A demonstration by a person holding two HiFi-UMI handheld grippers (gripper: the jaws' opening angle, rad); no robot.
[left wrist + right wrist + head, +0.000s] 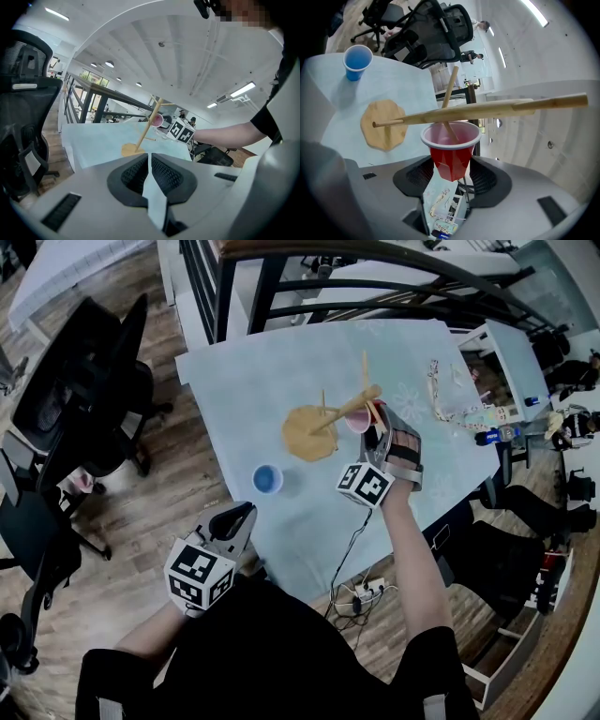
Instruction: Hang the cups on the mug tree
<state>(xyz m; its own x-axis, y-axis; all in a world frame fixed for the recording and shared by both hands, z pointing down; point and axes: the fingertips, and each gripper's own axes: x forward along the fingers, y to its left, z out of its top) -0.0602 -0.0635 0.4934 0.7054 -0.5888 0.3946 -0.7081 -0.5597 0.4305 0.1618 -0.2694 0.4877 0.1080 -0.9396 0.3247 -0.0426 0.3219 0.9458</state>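
Head view: on the table (234,371) the mug tree (309,432) is stood. The left gripper (149,164) is held closed, empty. The red cup (451,150), at the tree's three o'clock, is clamped by the right gripper (452,165), a peg inside it. The blue cup (267,479) is set at seven o'clock.

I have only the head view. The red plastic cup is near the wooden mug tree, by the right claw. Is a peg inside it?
Observer: Yes. In the right gripper view, a thin peg of the wooden mug tree reaches inside the red plastic cup.
Operator: Does the right claw grip the cup?
Observer: It seems so. The right claw has its pads against the cup's creased lower wall.
Operator: And the left claw?
Observer: The left claw is shut, with nothing between its jaws.
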